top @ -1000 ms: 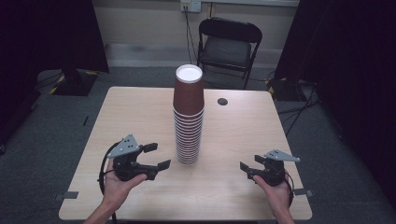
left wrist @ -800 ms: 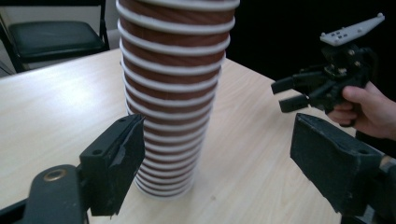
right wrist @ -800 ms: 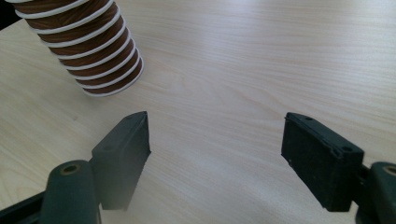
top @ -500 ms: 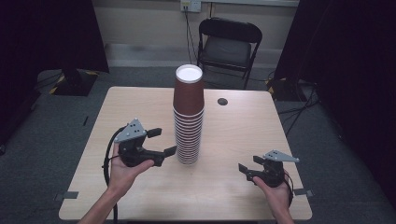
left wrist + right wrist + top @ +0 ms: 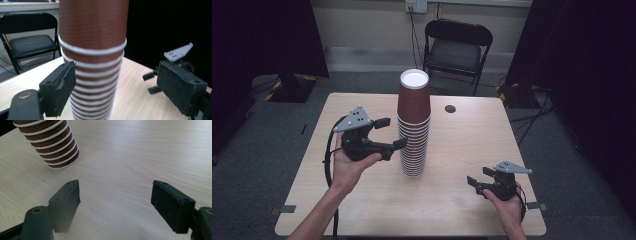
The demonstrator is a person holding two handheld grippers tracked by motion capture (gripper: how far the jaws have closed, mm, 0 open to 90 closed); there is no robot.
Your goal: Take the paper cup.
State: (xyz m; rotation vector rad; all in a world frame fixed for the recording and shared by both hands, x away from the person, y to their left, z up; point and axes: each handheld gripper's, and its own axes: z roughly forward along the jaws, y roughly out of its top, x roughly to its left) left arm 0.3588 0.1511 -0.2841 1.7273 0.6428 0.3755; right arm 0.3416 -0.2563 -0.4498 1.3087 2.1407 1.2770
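Cup stack (image 5: 92, 62) between left tongs (image 5: 120, 87)

Standing behind the light wooden table (image 5: 462, 200): black metal folding chair (image 5: 457, 50). Lying near the table's far edge: small dark round disc (image 5: 450, 108). Hanging from a white wall outlet (image 5: 415, 5): dark cables (image 5: 414, 30). Flanking both sides: black curtains (image 5: 592, 75).

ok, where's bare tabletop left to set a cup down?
Most of the table is bare: the right half between the cup stack and the right edge, the near strip between the two grippers, and the far left corner. Crowded spot: left of the stack, where the open left gripper sits. The right gripper takes the near right corner.
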